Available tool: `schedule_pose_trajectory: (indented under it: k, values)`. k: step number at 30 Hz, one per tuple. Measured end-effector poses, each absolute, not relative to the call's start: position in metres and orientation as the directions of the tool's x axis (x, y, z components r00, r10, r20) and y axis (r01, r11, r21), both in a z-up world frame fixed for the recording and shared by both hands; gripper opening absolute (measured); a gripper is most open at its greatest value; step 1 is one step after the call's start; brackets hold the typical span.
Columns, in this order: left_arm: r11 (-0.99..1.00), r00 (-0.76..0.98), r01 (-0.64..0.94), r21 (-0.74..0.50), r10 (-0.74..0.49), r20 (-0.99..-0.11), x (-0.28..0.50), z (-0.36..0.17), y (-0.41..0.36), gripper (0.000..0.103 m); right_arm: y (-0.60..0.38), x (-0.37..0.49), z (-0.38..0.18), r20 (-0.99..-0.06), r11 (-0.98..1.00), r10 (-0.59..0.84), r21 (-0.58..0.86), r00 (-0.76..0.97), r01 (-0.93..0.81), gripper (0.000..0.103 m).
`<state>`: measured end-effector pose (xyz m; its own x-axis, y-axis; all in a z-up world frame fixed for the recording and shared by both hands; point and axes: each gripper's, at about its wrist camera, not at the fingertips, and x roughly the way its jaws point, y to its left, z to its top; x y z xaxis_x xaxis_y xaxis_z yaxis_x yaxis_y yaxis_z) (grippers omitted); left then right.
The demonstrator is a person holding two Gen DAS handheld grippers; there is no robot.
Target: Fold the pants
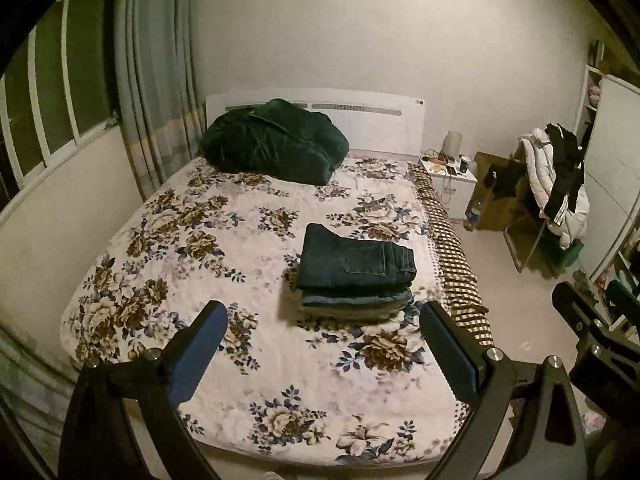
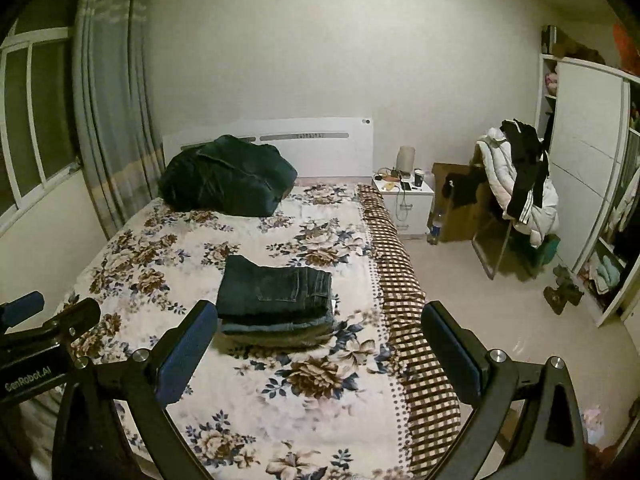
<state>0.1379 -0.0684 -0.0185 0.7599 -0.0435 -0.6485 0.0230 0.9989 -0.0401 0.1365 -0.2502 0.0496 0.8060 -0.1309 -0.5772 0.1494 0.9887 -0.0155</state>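
A stack of folded pants, dark blue jeans on top [image 1: 356, 266], lies on the floral bed cover [image 1: 200, 240] toward the bed's right side; it also shows in the right wrist view [image 2: 276, 292]. My left gripper [image 1: 324, 316] is open and empty, raised above the foot of the bed, well short of the stack. My right gripper [image 2: 320, 316] is open and empty at about the same height, to the right of the left one. Part of the right gripper shows at the right edge of the left wrist view [image 1: 592, 328], and the left gripper at the left edge of the right wrist view [image 2: 44, 328].
A dark green quilt bundle [image 1: 276, 140] lies at the headboard. A checked blanket edge [image 1: 452, 252] runs down the bed's right side. A white nightstand [image 1: 452, 178], a chair heaped with clothes [image 1: 556, 184] and a wardrobe [image 2: 592, 168] stand to the right. Window and curtain [image 1: 152, 80] are on the left.
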Motion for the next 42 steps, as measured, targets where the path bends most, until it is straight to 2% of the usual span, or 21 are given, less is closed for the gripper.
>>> schedule_pose_trajectory:
  k: [4,42]
  values:
    - [1.000,0.773,0.018,-0.017,-0.025,-0.633,0.127,-0.015,-0.062,0.103,-0.241,0.130,0.057,-0.579,0.990,-0.124,-0.015,0.806,0.142,0.103]
    - [1.000,0.763,0.011,-0.019,-0.021,-0.646,0.111,-0.015,-0.044,0.103,-0.233,0.143,0.060,-0.612,0.993,-0.082,0.014,0.787,0.115,0.103]
